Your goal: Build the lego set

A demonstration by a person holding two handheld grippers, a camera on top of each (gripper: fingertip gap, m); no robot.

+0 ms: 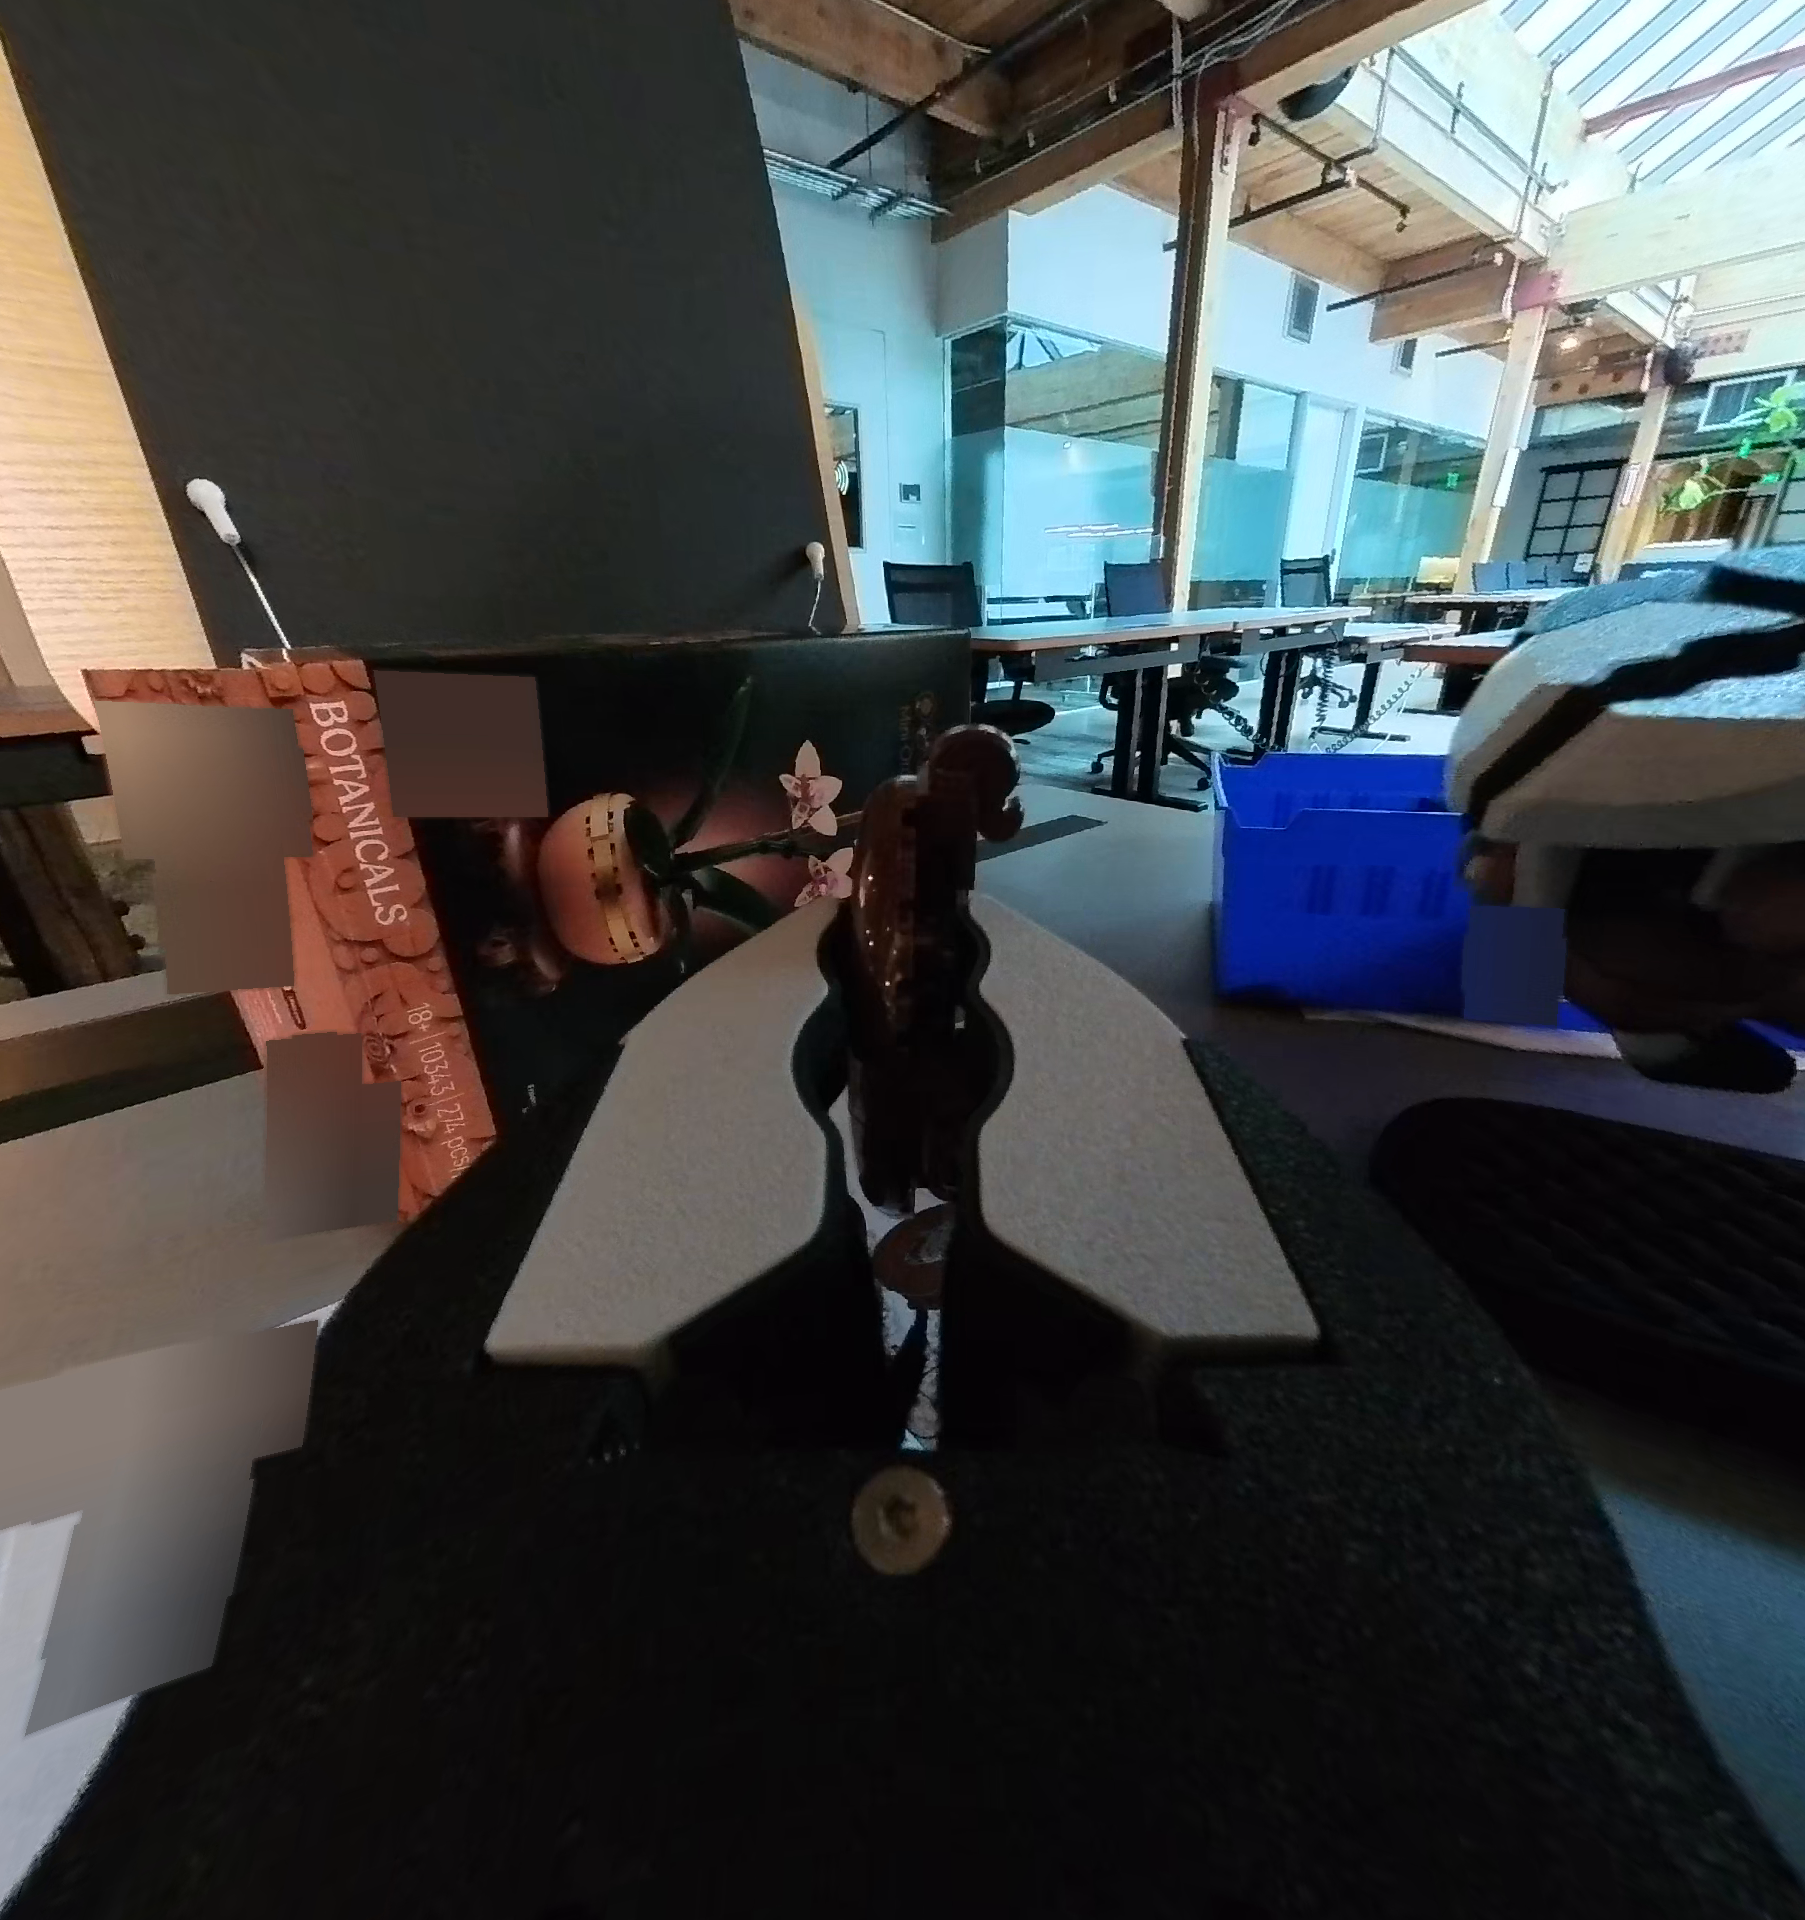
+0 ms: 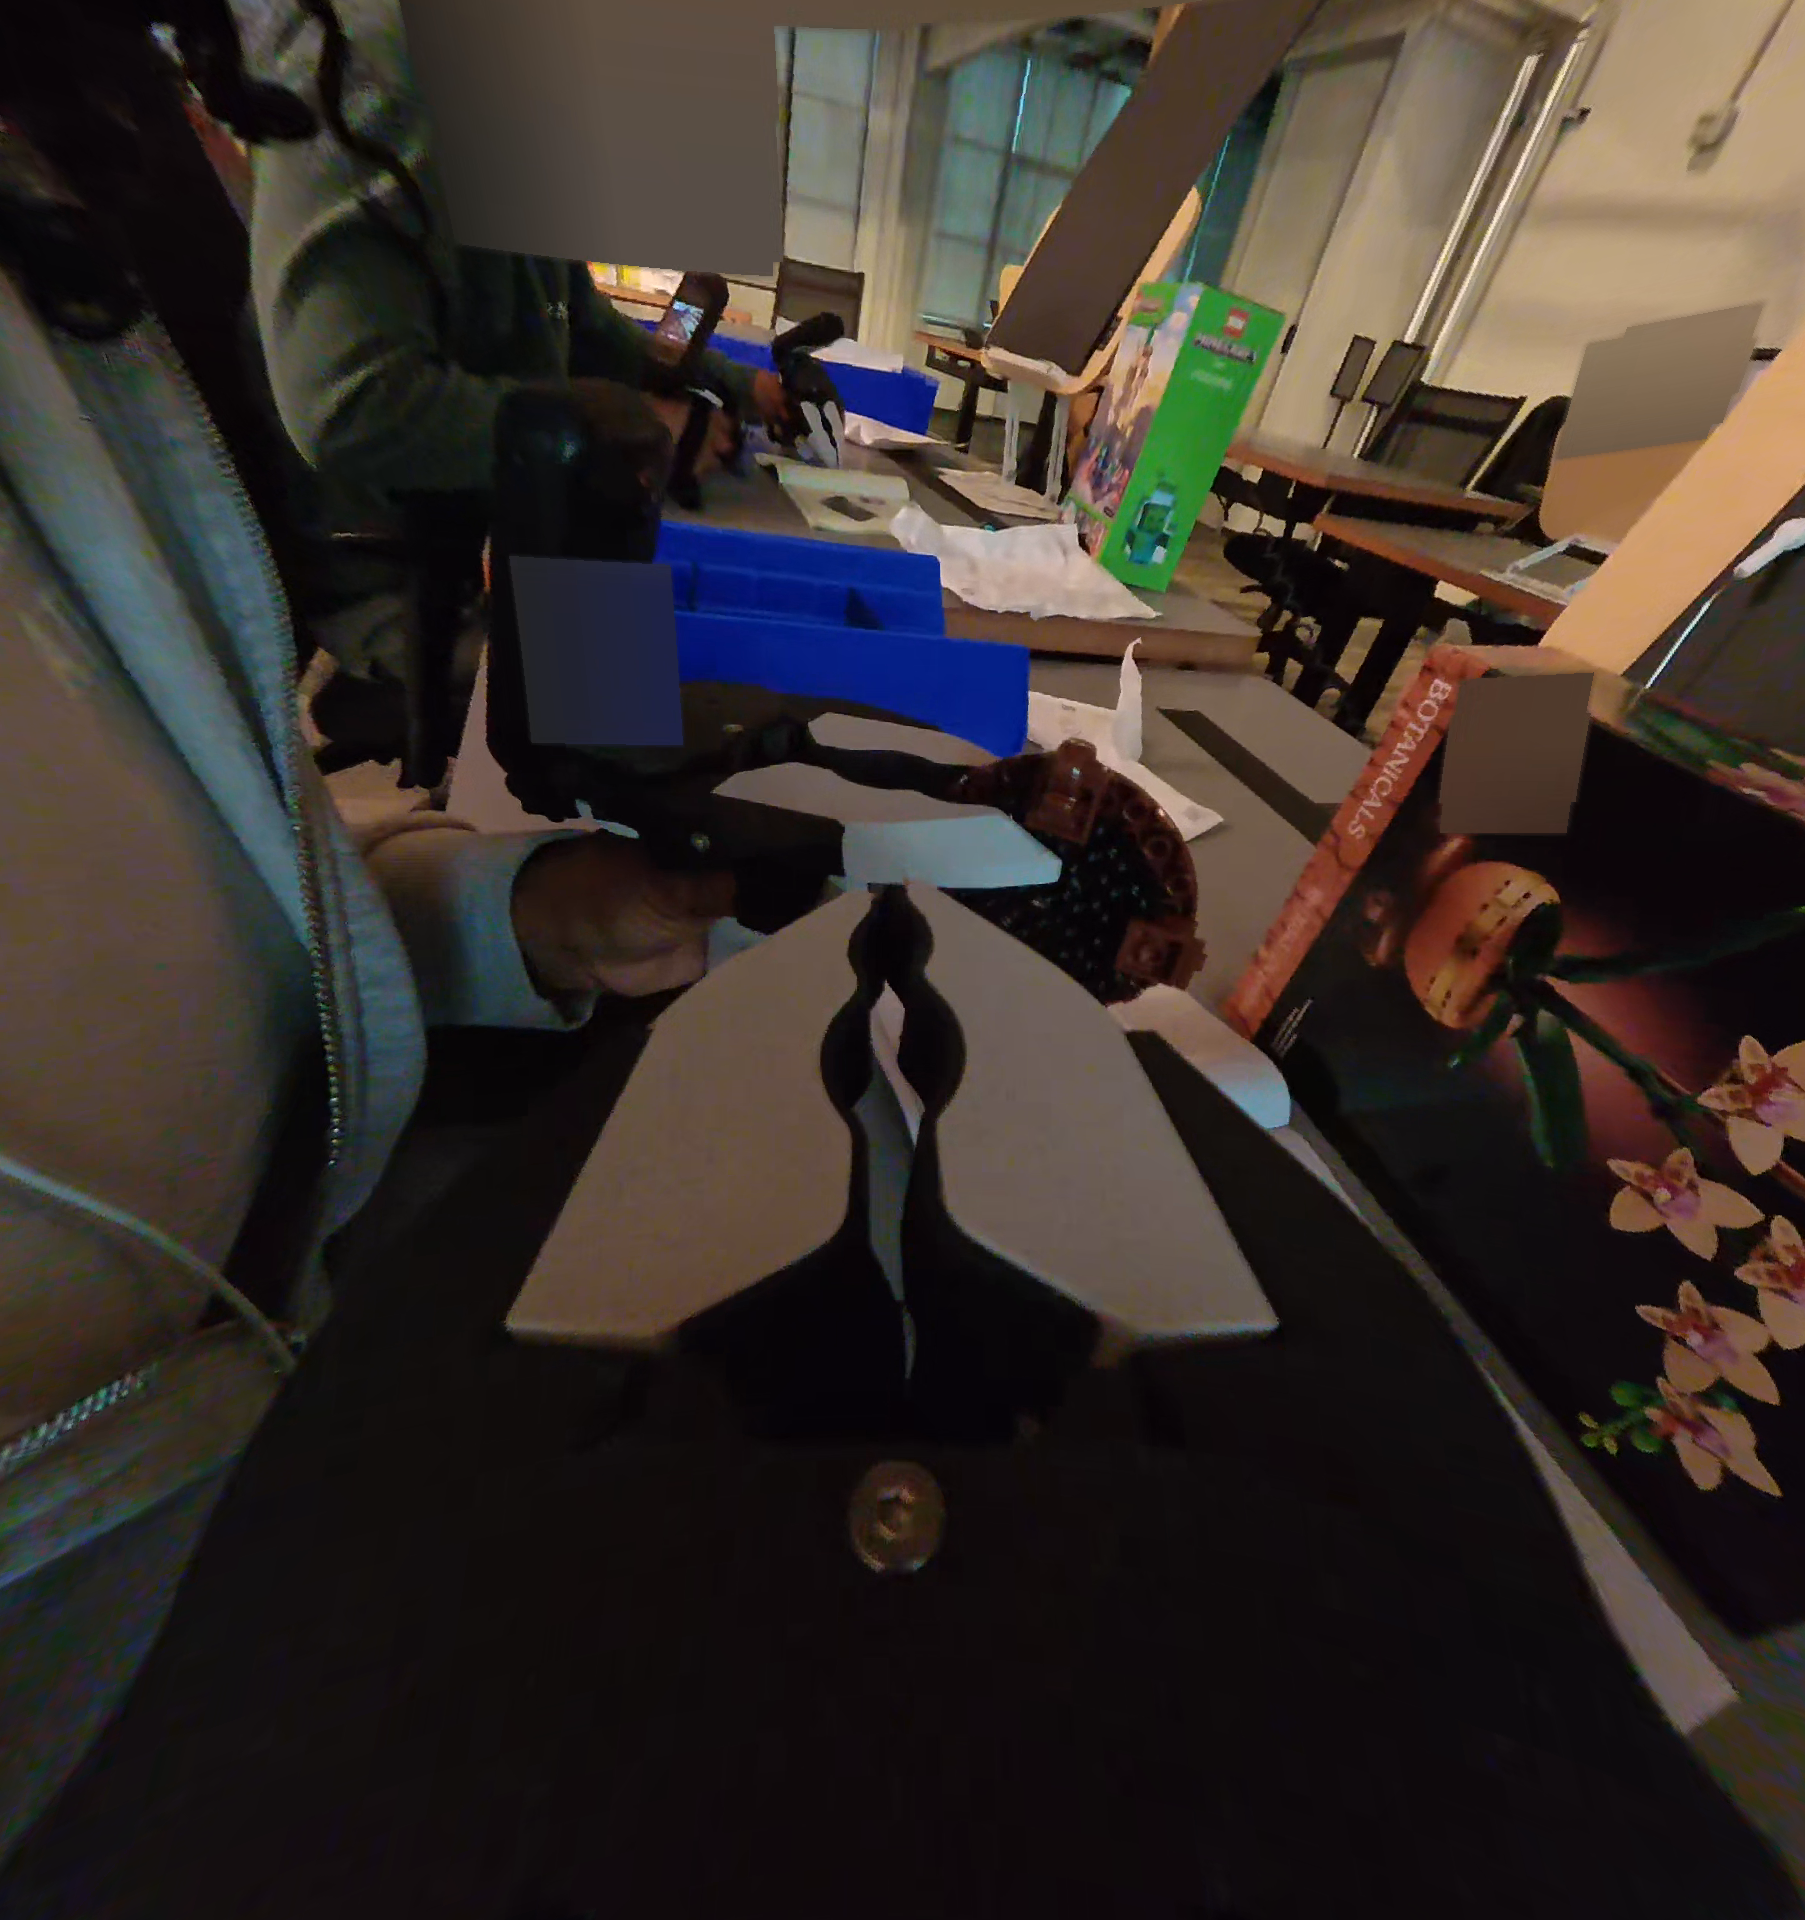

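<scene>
- The left gripper (image 1: 903, 997) is pinching a dark brown round brick assembly (image 1: 913, 935) edge-on, near the flower-printed box (image 1: 669, 831).
- The right gripper (image 2: 890, 914) is sitting pressed together, bare, just beside that assembly.

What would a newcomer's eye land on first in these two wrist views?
First, the round dark-brown brick-built plate with studs, clamped edge-on in the left gripper above the grey table. Next, the right gripper, jaws closed with nothing visible between them, just below the left gripper's fingers. Behind them stands the dark toy box with orchid pictures, and to its right a blue plastic bin.
</scene>
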